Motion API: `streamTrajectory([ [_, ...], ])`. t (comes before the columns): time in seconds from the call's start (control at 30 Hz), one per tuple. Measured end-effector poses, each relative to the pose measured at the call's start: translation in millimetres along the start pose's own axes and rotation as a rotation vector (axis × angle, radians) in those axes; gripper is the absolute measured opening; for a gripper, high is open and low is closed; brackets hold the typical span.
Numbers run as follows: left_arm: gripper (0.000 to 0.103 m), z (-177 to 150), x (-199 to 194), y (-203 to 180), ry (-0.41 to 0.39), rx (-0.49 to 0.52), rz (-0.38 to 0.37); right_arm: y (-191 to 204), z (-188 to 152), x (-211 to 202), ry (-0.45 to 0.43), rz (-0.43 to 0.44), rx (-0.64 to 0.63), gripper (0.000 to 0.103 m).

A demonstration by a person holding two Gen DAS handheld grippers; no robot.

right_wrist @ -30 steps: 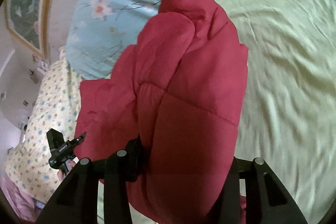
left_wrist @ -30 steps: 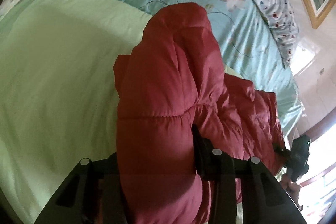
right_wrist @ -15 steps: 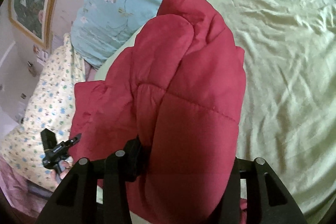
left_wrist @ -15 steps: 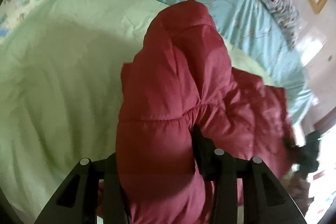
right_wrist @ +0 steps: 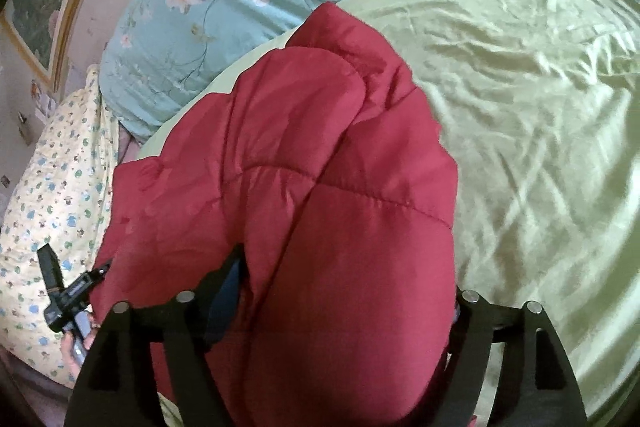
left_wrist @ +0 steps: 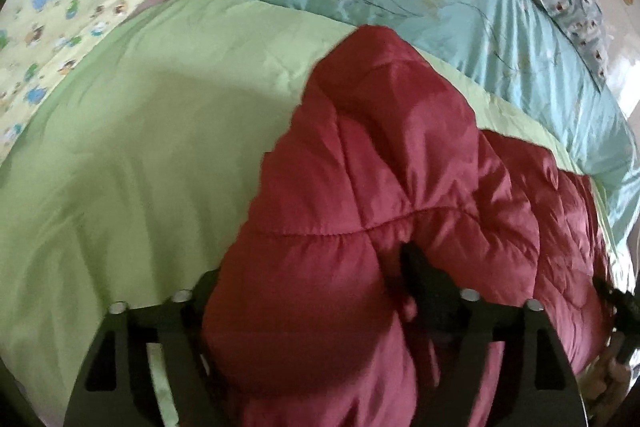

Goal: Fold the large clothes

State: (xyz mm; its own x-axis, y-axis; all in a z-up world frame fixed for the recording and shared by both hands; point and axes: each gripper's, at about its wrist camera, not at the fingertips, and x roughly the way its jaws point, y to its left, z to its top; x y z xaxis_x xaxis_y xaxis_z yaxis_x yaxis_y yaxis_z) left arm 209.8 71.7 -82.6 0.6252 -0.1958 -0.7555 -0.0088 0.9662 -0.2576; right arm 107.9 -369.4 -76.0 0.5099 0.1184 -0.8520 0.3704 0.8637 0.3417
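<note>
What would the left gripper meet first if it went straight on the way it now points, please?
The red jacket. Its padded bulk already sits between the opening jaws of the left gripper and fills the line ahead. The green sheet lies beneath, though how deep the padding runs is unclear.

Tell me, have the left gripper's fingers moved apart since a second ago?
Yes. The left gripper is opening: its fingers stand wider on their black crossbar, with the red jacket bulging between them.
</note>
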Motion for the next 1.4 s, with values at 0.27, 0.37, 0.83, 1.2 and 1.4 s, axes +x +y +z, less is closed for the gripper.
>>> streamTrajectory([
  [0.27,0.086,-20.1,-47.2,10.8,-0.061,-0.064,0.038,-0.8,-5.4,-18.8,-0.079,-0.058,-0.015,0.09],
  [0.37,0.086,-29.5,-65.3,4.7,-0.087,-0.046,0.045,-4.2,-5.6,-33.5,-0.135,-0.064,0.0,0.09],
  [0.83,0.086,-77.7,-103.3,-66.5,-0.097,0.143,-0.055,53.1,-23.8,-71.5,-0.343,-0.181,-0.264,0.09],
  [1.2,0.086,-83.5,-91.4,-78.9,-0.045,0.173,-0.063,104.5,-56.6,-47.1,-0.254,-0.179,-0.453,0.09],
  [1.4,0.086,-75.1,-78.8,-80.8,-0.021,0.185,-0.004,122.9,-63.0,-30.2,-0.17,-0.192,-0.485,0.09],
])
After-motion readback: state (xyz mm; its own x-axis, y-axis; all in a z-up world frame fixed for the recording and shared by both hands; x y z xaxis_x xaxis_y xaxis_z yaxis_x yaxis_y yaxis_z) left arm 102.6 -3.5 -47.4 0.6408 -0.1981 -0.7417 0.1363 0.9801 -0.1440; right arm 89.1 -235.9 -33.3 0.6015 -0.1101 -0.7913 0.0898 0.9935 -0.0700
